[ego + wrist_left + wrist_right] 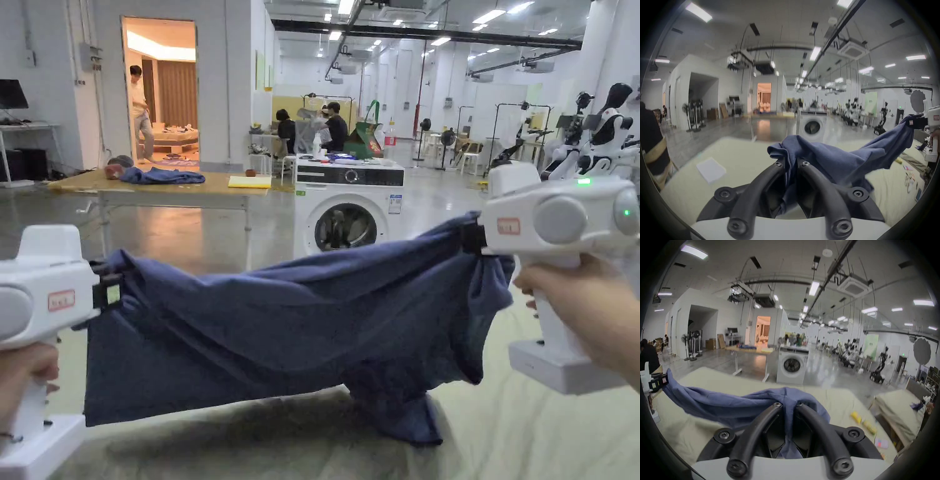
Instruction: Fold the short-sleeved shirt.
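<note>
Blue cloth hangs in the air in the head view: the shirt (pixel 294 319) is stretched between the left gripper (pixel 103 292) and the right gripper (pixel 473 237), above the beige table (pixel 531 431). Its long axis runs left to right, and the right end is held higher and farther than the left end. The lowest fold touches the table near the middle; the rest is lifted.

From the left gripper view, the left gripper (pixel 790 164) has its jaws together, clamped on a bunch of the shirt (pixel 834 164). The cloth goes away to the far right, up to the right gripper (pixel 914 124).

From the right gripper view, the right gripper (pixel 788 404) is also clamped on the shirt (pixel 730 404), which runs to the far left, to the left gripper (pixel 657 381). I think the coming move is to lay the shirt down flat, so both ends should come down level.
</note>
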### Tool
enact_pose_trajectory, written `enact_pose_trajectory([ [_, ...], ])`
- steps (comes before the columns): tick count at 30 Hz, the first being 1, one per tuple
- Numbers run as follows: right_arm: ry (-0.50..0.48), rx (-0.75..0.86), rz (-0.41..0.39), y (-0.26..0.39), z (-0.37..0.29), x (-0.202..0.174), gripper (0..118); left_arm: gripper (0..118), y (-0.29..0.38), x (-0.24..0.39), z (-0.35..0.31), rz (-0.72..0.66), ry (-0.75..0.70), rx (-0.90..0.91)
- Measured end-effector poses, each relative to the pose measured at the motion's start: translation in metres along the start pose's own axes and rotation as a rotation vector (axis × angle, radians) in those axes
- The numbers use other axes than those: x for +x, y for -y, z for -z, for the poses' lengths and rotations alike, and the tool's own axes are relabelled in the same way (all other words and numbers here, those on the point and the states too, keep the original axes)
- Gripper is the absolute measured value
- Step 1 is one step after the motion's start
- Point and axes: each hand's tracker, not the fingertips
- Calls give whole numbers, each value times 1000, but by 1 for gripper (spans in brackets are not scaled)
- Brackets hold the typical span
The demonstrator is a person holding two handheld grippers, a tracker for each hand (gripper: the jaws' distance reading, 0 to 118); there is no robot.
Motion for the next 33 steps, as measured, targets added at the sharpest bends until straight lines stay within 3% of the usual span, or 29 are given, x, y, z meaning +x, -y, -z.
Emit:
enact_pose_trajectory([
  [3, -61, -150, -20, 99, -8, -1, 3, 4, 88, 5, -17, -3, 50, -158],
  [7, -118, -299, 34, 214, -41, 12, 3, 4, 180, 4, -55, 11, 154, -354],
  [11, -138, -369, 54, 286, -98, 23, 3, 4, 225, 9, -115, 74, 185, -391],
  [13, -148, -365, 117, 307, -131, 33, 3, 4, 232, 5, -145, 79, 200, -388],
  [20, -193, -373, 104, 332, -220, 52, 3, 4, 226, -10, -227, 36, 267, -421],
  [23, -209, -386, 75, 333, -232, 50, 3, 4, 229, -7, -239, 42, 265, -443],
  [26, -206, -422, 103, 341, -219, 46, 3, 7, 240, -6, -229, 48, 250, -460],
  [27, -196, -440, 119, 345, -211, 44, 4, 15, 245, -9, -222, 32, 259, -467],
  [28, -187, -456, 140, 349, -202, 45, 8, 37, 249, -12, -217, 20, 262, -474],
  [31, -182, -460, 242, 353, -189, 47, 18, 64, 258, -21, -208, -45, 171, -475],
  [32, -159, -453, 261, 353, -189, 49, 40, 83, 256, -26, -209, -67, 146, -473],
  [33, -134, -458, 270, 350, -191, 49, 71, 91, 251, -31, -214, -91, 134, -452],
])
